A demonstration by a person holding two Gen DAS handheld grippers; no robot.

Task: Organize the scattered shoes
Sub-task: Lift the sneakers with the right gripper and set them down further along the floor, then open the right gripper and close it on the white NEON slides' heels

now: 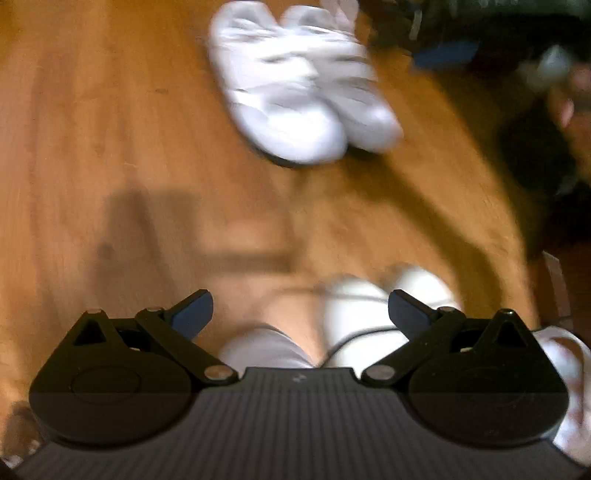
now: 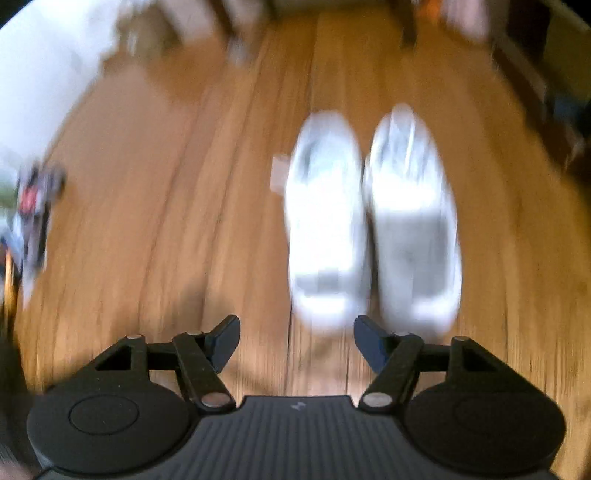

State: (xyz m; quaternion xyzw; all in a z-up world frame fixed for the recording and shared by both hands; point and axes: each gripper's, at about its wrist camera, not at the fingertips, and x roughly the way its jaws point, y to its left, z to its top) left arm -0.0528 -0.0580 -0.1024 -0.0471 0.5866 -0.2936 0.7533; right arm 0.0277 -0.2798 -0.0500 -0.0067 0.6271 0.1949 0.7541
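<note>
- The left gripper [image 1: 300,312] has its jaws spread wide and holds nothing; it hangs above the wooden floor [image 1: 92,147].
- Just behind those jaws, toward 5 o'clock in the left wrist view, lie pale, blurred shapes [image 1: 354,317] that I cannot identify.
- Farther out at 12 o'clock in that view, a pair of white shoes [image 1: 299,85] sits side by side, touching, toes pointing toward the camera.
- At 2 o'clock, only the left view shows a dark, blurred mass [image 1: 532,155]; what it is cannot be told.
- The right gripper [image 2: 296,341] also has its jaws spread, empty, over the floor.
- Just beyond its jaws, at 12 to 1 o'clock, the right view shows the white shoes [image 2: 369,218] lengthwise, parallel and touching.
- Only the right view shows dark furniture legs [image 2: 404,22] at 12 o'clock and blurred clutter [image 2: 33,210] at 9 o'clock.
</note>
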